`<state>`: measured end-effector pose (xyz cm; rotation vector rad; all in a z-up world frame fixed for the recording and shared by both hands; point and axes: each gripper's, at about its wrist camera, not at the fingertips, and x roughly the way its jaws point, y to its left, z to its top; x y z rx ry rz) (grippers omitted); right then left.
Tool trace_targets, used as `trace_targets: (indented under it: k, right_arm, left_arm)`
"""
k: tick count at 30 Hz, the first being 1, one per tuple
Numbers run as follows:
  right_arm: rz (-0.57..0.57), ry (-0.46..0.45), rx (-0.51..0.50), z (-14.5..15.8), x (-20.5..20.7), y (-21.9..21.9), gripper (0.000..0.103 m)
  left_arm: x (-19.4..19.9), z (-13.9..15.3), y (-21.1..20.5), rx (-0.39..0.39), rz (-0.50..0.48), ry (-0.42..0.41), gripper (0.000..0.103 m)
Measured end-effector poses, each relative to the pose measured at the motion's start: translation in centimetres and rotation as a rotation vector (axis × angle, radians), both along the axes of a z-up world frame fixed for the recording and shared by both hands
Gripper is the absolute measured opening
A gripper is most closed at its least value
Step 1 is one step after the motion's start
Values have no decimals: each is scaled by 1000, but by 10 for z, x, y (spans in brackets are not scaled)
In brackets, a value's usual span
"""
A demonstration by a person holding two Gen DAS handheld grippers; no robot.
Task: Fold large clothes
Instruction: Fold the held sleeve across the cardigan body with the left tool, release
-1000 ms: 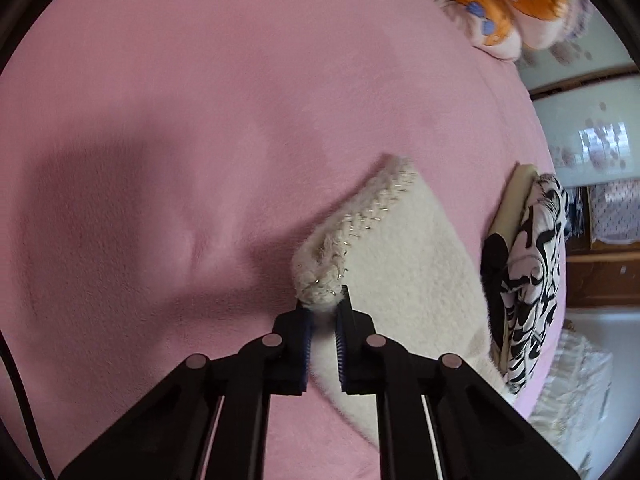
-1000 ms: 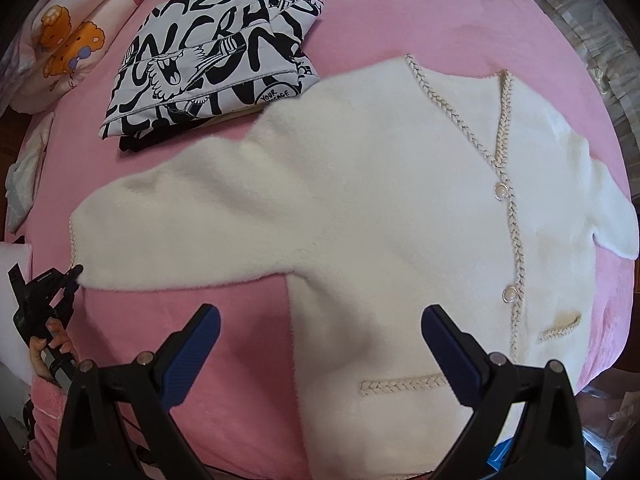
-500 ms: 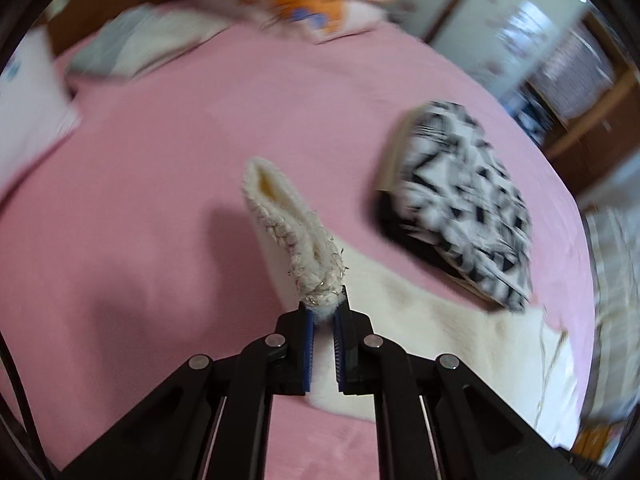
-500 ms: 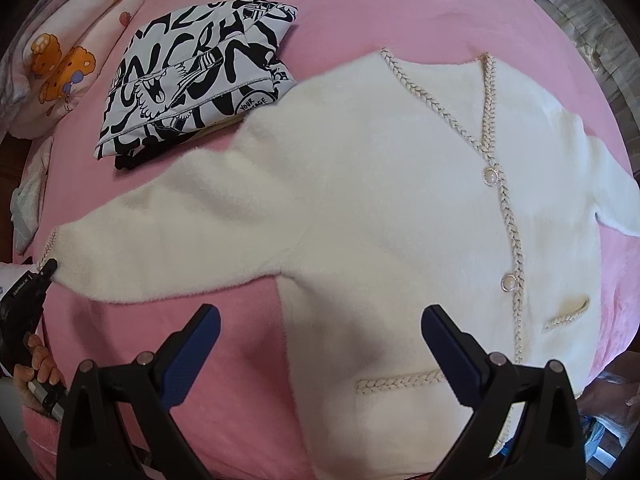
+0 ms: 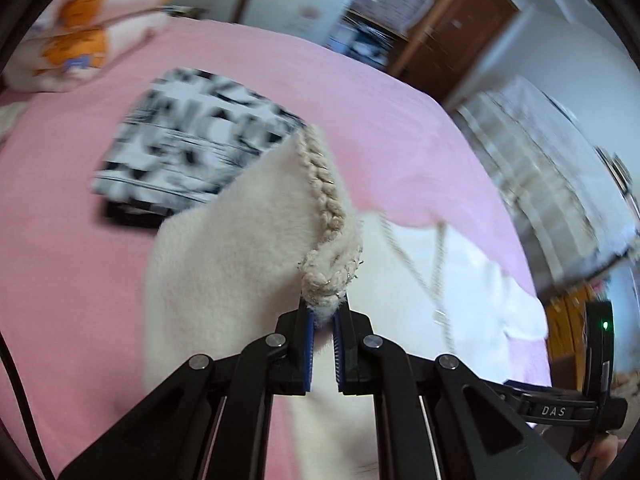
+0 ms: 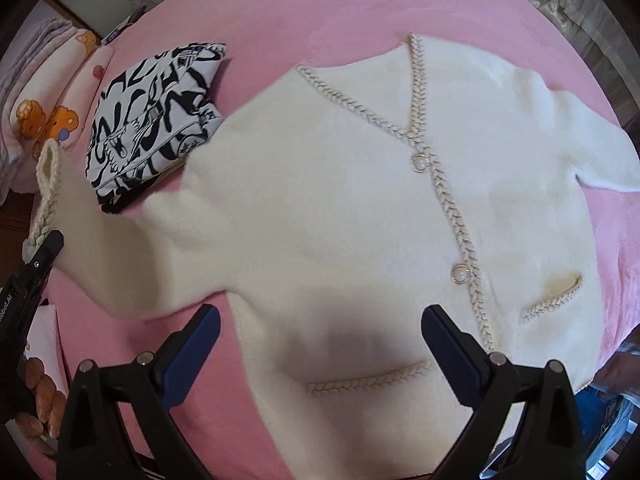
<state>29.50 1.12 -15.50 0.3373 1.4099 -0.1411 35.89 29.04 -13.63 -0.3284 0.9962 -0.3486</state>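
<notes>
Sleeve cuff point(image 5: 324, 280) pinched in left claw point(image 5: 322, 316), pointing upward.

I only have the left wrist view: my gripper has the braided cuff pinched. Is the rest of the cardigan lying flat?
Observer: Yes. In the right wrist view the cardigan body lies spread on the pink bed, front up; only the sleeve cuff that the left gripper holds is lifted.
Operator: And the right gripper?
Observer: The right gripper is open, holding nothing, above the hem.
Operator: Anything near that sleeve?
Observer: The folded black-and-white garment lies beside it.
</notes>
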Motion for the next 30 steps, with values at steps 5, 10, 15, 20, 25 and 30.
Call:
trace_targets:
  k: [5, 10, 15, 20, 25, 30]
  right_arm:
    - [-63, 4, -13, -4, -8, -48, 101]
    - [-74, 26, 3, -16, -5, -75, 101]
    - [-35, 35, 70, -28, 5, -74, 101]
    - [31, 39, 193, -37, 21, -50, 95]
    - [103, 60, 357, -53, 33, -17, 89]
    - [130, 121, 419, -84, 39, 10, 77]
  left_arm:
    - [0, -28, -77, -24, -80, 78, 7]
    - [-7, -49, -115, 26, -118, 190, 28]
    - [-13, -55, -91, 60, -84, 225, 49]
    - [-20, -60, -32, 115, 46, 297, 66]
    - [-21, -67, 23, 237, 139, 336, 71]
    - [-22, -72, 61, 276, 212, 360, 71]
